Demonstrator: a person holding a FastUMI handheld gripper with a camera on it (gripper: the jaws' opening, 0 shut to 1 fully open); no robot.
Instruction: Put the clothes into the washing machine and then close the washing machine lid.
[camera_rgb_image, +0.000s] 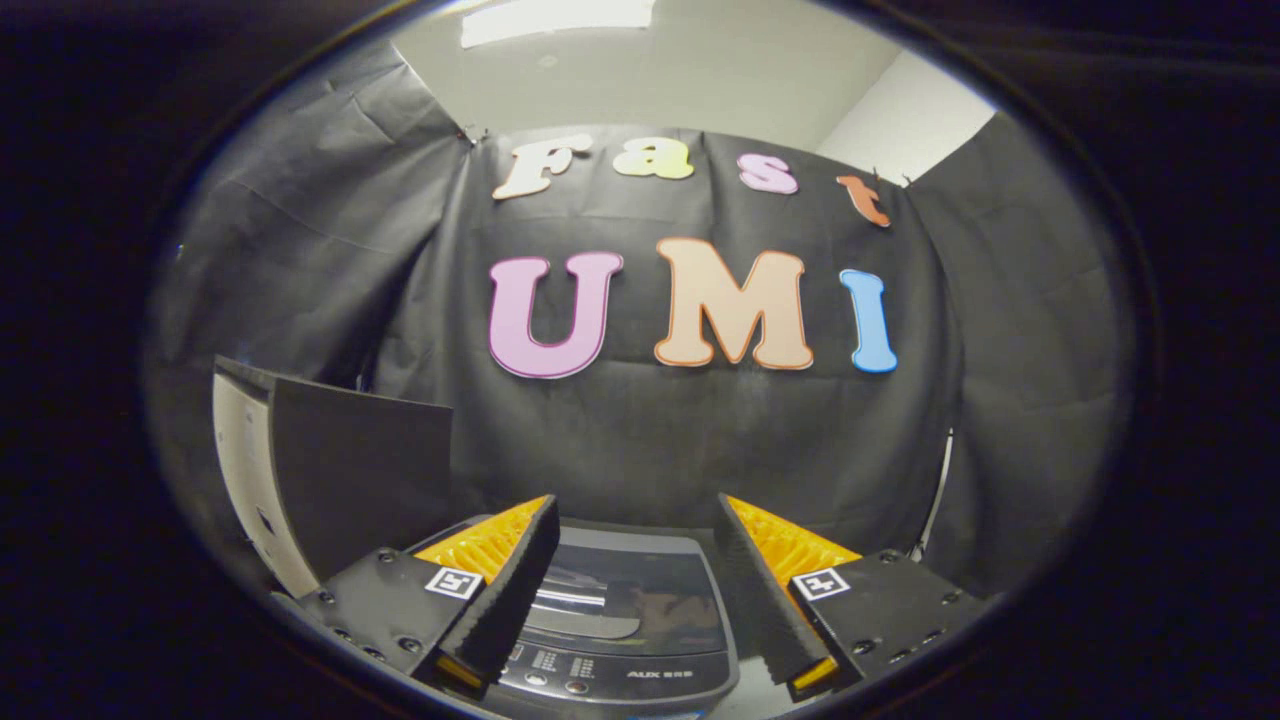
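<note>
Hovering with fingers (634, 520) spread wide and gripping nothing, above the washing machine (625, 625), its dark lid (640, 595) lying closed between them.

My claw (635, 520) hangs above the washing machine (625, 620), its two fingers (505, 585) spread well apart with nothing between them. Below and between the fingers I see the machine's lid (630, 590), lying flat and closed over the tub. The control panel (600, 675) runs along the machine's edge nearest to me, under the finger bases. Left of my left finger, a cabinet (330, 480) stands beside the machine and rises higher than it. Beyond the fingertips, behind both the machine and the cabinet, hangs the booth wall (650, 440). Right of my right finger, a thin pole (938, 500) stands against that wall.
</note>
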